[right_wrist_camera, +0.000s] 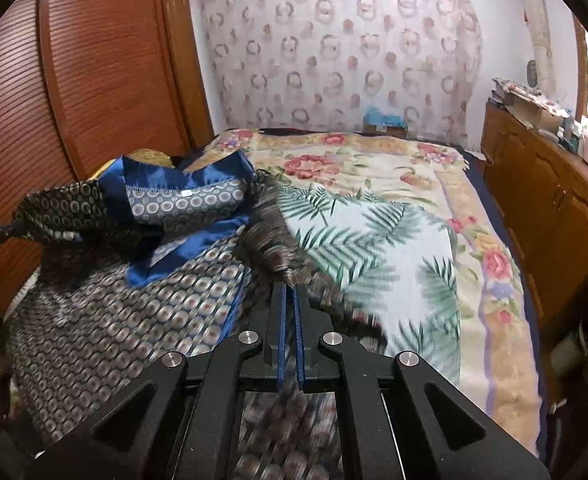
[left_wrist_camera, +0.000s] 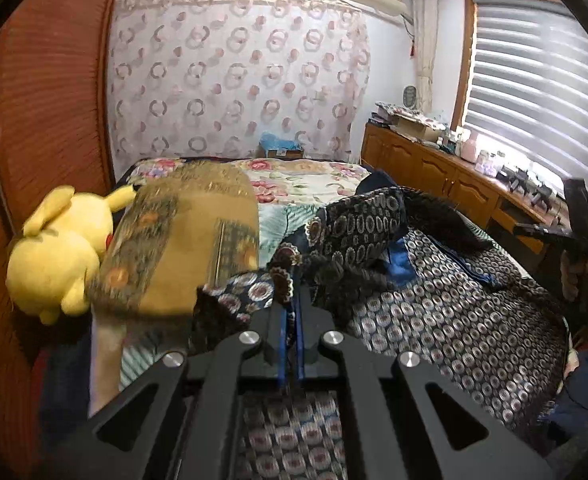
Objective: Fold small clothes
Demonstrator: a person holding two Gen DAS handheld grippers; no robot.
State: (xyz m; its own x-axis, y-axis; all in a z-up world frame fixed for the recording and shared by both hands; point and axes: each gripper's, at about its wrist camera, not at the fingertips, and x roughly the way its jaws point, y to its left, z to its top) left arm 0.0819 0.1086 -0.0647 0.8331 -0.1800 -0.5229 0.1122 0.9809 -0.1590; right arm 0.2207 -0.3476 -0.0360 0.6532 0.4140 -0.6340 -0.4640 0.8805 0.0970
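Note:
A dark garment with a circle pattern and blue lining (left_wrist_camera: 433, 280) lies spread on the bed; it also shows in the right wrist view (right_wrist_camera: 142, 280). My left gripper (left_wrist_camera: 292, 300) is shut on a patterned edge of the garment, lifted off the bed. My right gripper (right_wrist_camera: 290, 292) is shut on another edge with a dark fringe, held above the bedspread. The right gripper also shows at the far right of the left wrist view (left_wrist_camera: 577, 216).
A floral and palm-leaf bedspread (right_wrist_camera: 393, 216) covers the bed. A yellow plush toy (left_wrist_camera: 54, 252) and a gold patterned pillow (left_wrist_camera: 182, 240) lie at the left by a wooden headboard (left_wrist_camera: 46, 120). A wooden cabinet (left_wrist_camera: 453, 176) runs along the right under a window.

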